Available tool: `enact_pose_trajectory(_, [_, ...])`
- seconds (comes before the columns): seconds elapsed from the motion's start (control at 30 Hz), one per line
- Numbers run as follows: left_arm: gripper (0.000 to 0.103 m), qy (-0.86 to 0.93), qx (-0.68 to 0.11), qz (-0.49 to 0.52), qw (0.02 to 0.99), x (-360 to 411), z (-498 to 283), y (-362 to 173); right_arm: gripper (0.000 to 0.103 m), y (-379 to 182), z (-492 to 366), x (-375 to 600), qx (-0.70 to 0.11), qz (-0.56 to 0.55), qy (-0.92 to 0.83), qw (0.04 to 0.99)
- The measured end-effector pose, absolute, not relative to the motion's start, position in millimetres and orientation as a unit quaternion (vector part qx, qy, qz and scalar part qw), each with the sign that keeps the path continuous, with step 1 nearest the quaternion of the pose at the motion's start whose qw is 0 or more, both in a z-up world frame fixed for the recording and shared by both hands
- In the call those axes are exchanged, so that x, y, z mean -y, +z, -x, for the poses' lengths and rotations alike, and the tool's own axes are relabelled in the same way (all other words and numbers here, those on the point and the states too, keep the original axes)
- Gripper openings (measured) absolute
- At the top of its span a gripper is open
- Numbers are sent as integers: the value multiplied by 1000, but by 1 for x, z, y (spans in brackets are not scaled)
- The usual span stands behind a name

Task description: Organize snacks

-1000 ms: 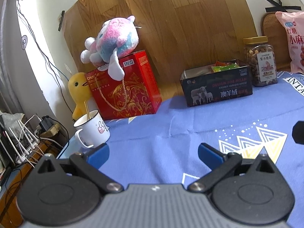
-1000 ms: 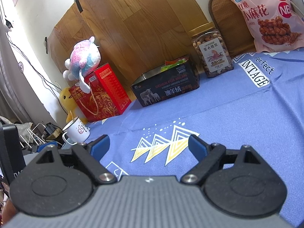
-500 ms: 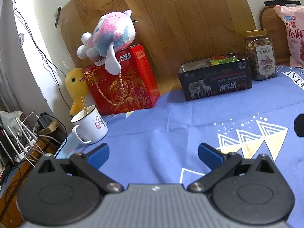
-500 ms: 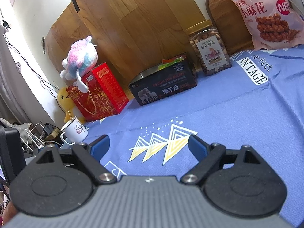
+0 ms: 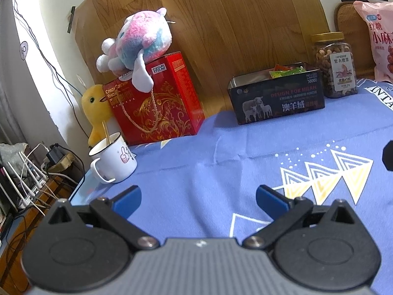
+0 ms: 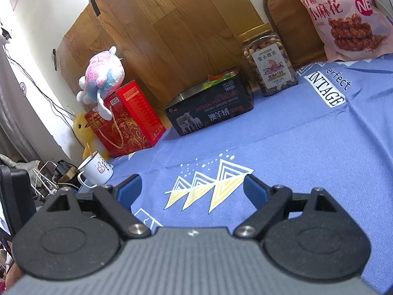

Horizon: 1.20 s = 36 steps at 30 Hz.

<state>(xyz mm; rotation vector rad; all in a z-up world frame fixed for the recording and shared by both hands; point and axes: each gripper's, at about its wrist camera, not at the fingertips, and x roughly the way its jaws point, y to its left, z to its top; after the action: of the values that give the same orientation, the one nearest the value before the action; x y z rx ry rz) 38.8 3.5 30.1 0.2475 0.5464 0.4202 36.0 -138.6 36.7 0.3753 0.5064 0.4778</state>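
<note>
A black tin box (image 5: 276, 102) with green and orange snack packets (image 5: 286, 70) inside stands at the back of the blue cloth; it also shows in the right wrist view (image 6: 211, 111). A jar of nuts (image 5: 335, 66) (image 6: 270, 67) stands right of it, and a pink snack bag (image 6: 343, 17) (image 5: 375, 39) leans further right. A red biscuit box (image 5: 157, 103) (image 6: 127, 120) stands to the left. My left gripper (image 5: 197, 198) and right gripper (image 6: 192, 189) are open and empty, low over the cloth, well short of the snacks.
A pink-blue plush (image 5: 137, 44) sits on the red box, a yellow duck plush (image 5: 95, 108) behind it. A white mug (image 5: 114, 159) stands at the table's left edge (image 5: 81, 184). Cables and routers (image 5: 29, 172) lie beyond it. A wooden board (image 5: 221, 24) backs the table.
Both grippers have drawn back and tilted a little, so the boxes and jar look slightly farther. Both stay open and empty.
</note>
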Motion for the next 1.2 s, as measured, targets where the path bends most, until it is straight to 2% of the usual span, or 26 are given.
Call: enact_pose_trajectory(1.2, [103, 192, -295, -115, 929, -2, -44, 22, 92, 34, -34, 140, -249, -187, 230, 922])
